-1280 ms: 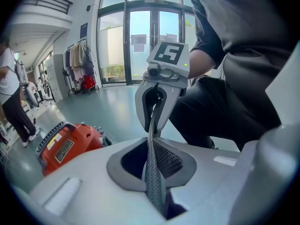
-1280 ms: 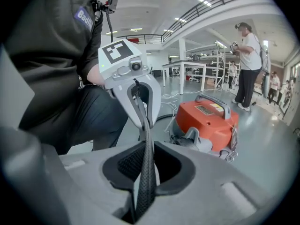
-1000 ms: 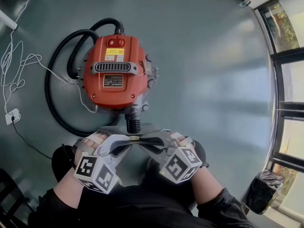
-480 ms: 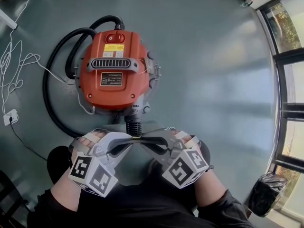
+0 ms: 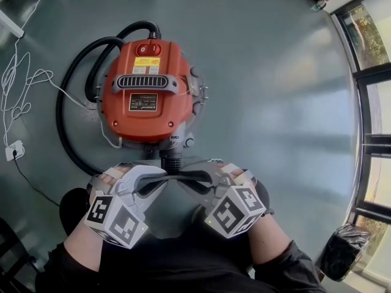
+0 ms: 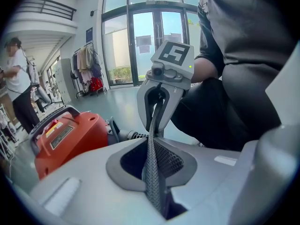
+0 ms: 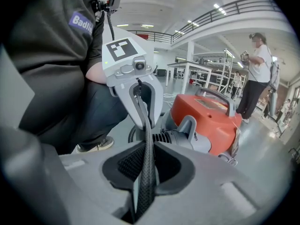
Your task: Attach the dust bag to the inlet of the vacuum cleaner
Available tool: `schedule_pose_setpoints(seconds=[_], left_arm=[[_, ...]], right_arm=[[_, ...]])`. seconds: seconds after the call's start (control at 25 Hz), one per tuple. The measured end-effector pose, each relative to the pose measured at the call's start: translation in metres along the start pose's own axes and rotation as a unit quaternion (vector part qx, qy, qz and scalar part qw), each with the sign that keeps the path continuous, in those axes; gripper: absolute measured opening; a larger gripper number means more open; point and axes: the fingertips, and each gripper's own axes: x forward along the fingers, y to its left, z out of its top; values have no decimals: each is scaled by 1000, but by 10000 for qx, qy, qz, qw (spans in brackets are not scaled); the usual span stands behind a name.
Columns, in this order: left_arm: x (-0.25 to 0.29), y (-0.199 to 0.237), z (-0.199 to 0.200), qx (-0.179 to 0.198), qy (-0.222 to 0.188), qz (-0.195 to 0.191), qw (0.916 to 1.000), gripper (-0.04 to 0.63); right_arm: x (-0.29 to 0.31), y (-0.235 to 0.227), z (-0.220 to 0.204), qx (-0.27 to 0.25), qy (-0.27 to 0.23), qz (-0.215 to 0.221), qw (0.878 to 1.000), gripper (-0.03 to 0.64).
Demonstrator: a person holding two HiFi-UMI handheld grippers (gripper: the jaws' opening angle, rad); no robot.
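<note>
An orange vacuum cleaner [image 5: 146, 96] lies on the grey floor, its ribbed inlet [image 5: 171, 161] pointing toward me. Just in front of the inlet a dark mesh edge of the dust bag [image 5: 177, 177] is stretched between my two grippers. My left gripper [image 5: 162, 177] pinches one end of it; its jaws have just been opening slightly, and the mesh [image 6: 152, 172] stays clamped between the pads. My right gripper [image 5: 186, 179] is shut on the other end [image 7: 146, 163]. The two gripper tips nearly meet. The rest of the bag is hidden under the grippers.
A black hose [image 5: 79, 102] loops round the vacuum's left side. A white cable [image 5: 24, 78] runs to a socket [image 5: 15, 149] on the floor at the left. A dark bag [image 5: 339, 246] sits by the windows at the right. People [image 7: 255, 78] stand far off.
Both grippers keep the bag's edge stretched in front of the inlet. The hands have barely shifted.
</note>
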Motion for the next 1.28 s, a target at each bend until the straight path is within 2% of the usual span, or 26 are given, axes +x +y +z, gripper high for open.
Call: schedule_pose_setpoints(seconds=[0.24,0.56,1.0,1.28], left_arm=[[10,0,-1,174,94,-23,9998,66],[-4,2,-9,14,29,12,10000,67],[8,4,-10,107,143,-176,9997,66],[0,8,-13,-63,38,-61,10000,63]], right_arm=[[-1,-3,-8,127,-3,-5,9999,38],[0,-1,-2,6,-51,43,10000,40],[-1,-3,-14,42,71,-5,10000,41],[5,-4,-8,-264,72,96,9996,44]])
